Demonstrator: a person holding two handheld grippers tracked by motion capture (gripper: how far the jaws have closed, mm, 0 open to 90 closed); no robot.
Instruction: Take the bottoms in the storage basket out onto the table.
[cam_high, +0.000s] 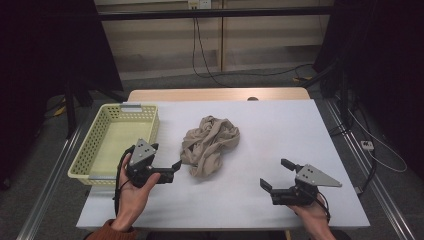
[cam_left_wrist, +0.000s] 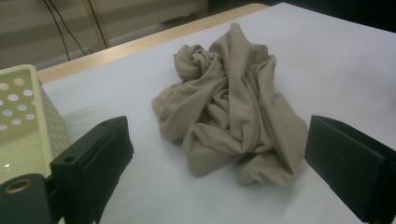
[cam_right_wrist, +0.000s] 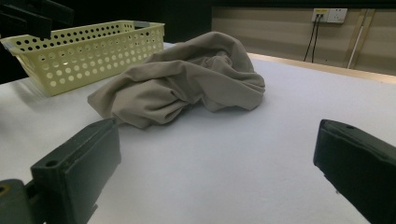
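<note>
Crumpled beige cloth (cam_high: 209, 145) at the middle of the high view, heaped on the white table cover (cam_high: 280, 130), folds bunched and twisted. Just to its lower left, the left gripper (cam_high: 170, 170), jaws spread wide and holding nothing, tips close beside the cloth's lower edge but not touching it. Seen again in the left gripper view: cloth (cam_left_wrist: 233, 116) at centre frame, sitting between and beyond the two black jaws at the bottom corners, a strip of bare cover in front of it. Well apart at the lower right of the high view, the right gripper (cam_high: 276, 174), also wide open and empty, pointing up and left toward the heap. In the right gripper view, cloth (cam_right_wrist: 187, 84) in the upper middle, far past the parted jaws, with open white surface between.

Yellow perforated basket (cam_high: 100, 135) at the left of the high view, standing on the table's left edge near the cloth, not touching it; its side wall (cam_right_wrist: 88, 51) at the upper left of the right gripper view. Pale wooden table edge (cam_high: 220, 94) beyond the white cover. Grey floor, light wall panels, black cables (cam_high: 200, 55) hanging at the top, a wall socket (cam_right_wrist: 329, 15) at the upper right of the right gripper view.

Dark upper corners of the high view hard to make out. Forearms cut off at the bottom edge. Underside of the cloth hidden; kind of garment impossible to tell.
</note>
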